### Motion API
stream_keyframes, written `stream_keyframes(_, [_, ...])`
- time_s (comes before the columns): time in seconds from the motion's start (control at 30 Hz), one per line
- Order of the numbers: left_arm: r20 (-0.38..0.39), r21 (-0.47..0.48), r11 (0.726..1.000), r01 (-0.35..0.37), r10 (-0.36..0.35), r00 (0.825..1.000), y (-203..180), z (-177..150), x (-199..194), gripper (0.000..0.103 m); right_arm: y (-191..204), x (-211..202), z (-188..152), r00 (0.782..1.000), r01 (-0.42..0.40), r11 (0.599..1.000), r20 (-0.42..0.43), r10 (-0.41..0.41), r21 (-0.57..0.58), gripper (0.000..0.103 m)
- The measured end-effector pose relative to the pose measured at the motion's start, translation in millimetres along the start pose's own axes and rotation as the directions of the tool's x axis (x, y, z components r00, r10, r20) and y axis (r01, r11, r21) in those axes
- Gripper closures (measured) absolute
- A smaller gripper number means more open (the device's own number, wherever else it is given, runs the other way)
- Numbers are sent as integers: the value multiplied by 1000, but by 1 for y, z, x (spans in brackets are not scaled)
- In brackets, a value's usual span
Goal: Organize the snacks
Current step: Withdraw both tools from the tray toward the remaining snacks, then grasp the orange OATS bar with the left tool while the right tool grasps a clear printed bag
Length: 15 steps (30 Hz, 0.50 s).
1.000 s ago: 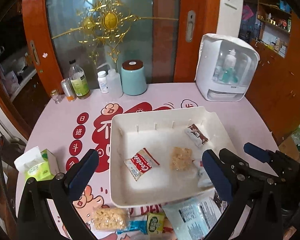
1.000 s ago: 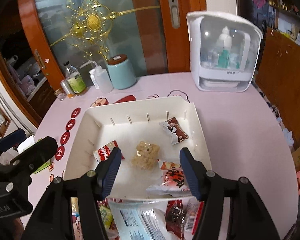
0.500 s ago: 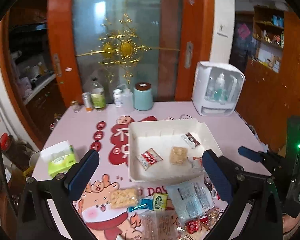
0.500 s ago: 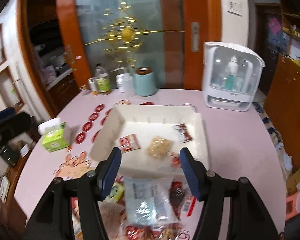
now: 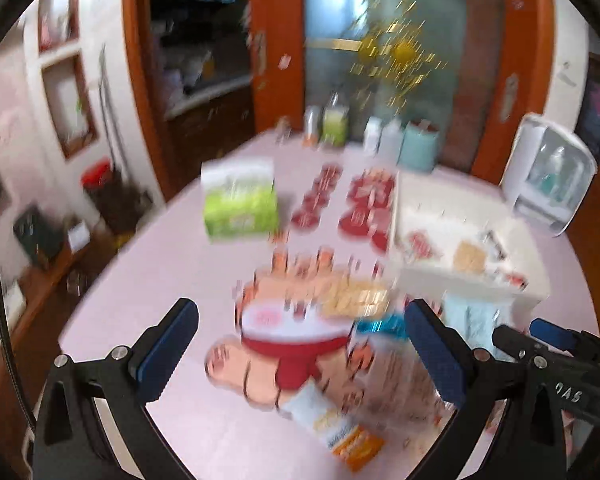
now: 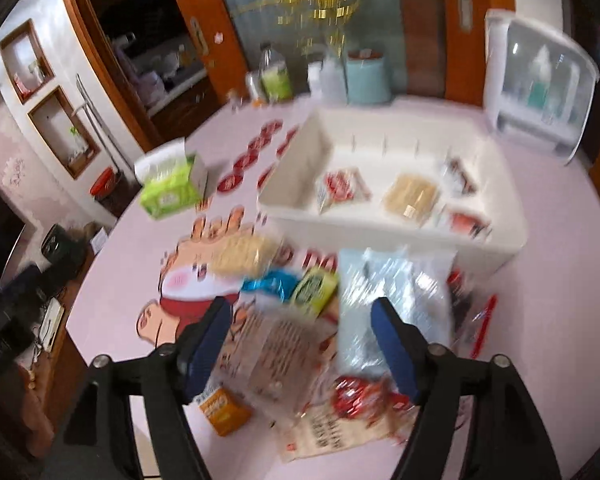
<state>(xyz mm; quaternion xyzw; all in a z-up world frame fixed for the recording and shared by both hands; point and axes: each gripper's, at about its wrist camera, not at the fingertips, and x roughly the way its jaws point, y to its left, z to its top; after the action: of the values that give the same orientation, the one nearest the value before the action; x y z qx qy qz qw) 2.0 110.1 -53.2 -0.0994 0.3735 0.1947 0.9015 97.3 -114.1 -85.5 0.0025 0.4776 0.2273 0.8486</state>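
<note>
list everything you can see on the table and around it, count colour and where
shallow white plastic tray: 1, white, centre-right of the table
small snack packets: 4, red-white, beige, brown, red, inside the tray
loose snack bags: a pile, count unclear from blur; silver, clear, blue, yellow-green, orange, red; in front of the tray
green tissue box: 1, green and white, left of the tray
round pink printed tabletop: 1, pink with red cartoon print
pale blue canister: 1, pale blue, far edge
bottles: several, clear and white, far edge
white lidded storage box: 1, white, far right
left hand-held gripper: 1, black with blue pads, open, empty
right hand-held gripper: 1, black with blue pads, jaws opening above the pile, gripping nothing
</note>
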Motion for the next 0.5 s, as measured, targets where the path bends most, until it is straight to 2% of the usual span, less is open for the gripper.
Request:
stream_keyframes(0.17, [-114, -44, 998, -41, 36, 993, 4, -52, 47, 1, 4, 47, -19, 992, -16, 998, -121, 23, 59, 15])
stream_keyframes(0.33, [-216, -140, 990, -31, 0, 976, 9, -89, 86, 1, 21, 79, -24, 985, 52, 999, -164, -51, 0, 7])
stream_keyframes(0.4, [-245, -159, 986, -41, 0, 970, 9, -100, 97, 1, 26, 91, -25, 980, 53, 999, -193, -51, 5, 7])
stream_keyframes(0.5, [-272, -171, 984, -51, 3, 962, 8, -111, 107, 1, 35, 112, -30, 966, 102, 994, -235, -109, -42, 6])
